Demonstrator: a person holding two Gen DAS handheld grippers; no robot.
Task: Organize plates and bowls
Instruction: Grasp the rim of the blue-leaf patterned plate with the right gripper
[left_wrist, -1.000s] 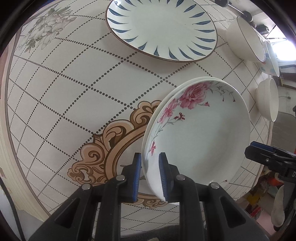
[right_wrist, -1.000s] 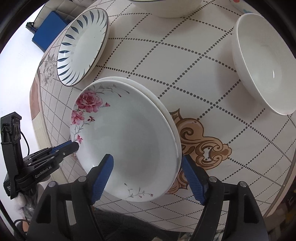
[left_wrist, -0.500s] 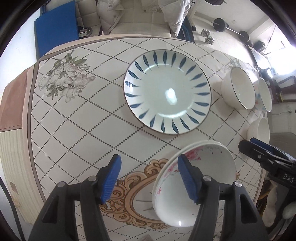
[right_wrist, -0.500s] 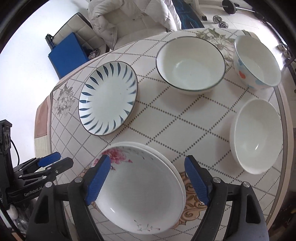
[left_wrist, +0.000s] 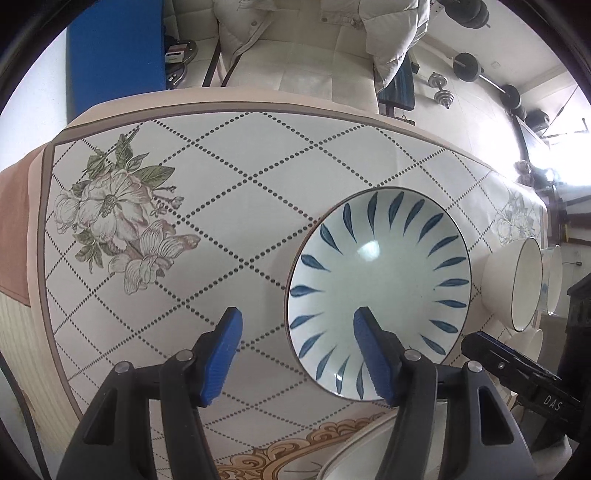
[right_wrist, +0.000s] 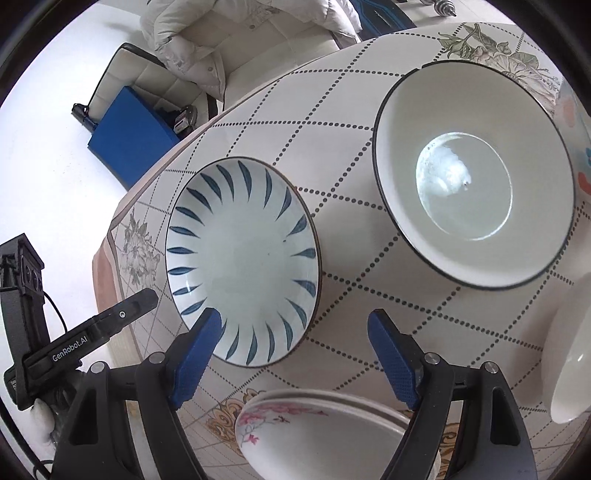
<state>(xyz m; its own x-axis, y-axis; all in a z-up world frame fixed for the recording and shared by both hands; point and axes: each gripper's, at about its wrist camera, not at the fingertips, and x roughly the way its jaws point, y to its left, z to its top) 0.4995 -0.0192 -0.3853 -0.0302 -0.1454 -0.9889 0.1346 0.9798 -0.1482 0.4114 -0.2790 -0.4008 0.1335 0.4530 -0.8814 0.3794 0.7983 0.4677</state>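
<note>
Both grippers, left (left_wrist: 295, 350) w/ "GenRobot.AI", right (right_wrist: 291, 350) w/ "DAS", fingers apart & empty over blue-leaf plate (left_wrist: 380, 291).

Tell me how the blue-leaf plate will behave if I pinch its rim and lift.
The blue-leaf plate looks like glazed ceramic with a glossy highlight, so it is probably rigid but slippery between the pads. It is wide and shallow, so a one-edge pinch will likely let it sag. It is probably breakable if dropped on the table.
</note>
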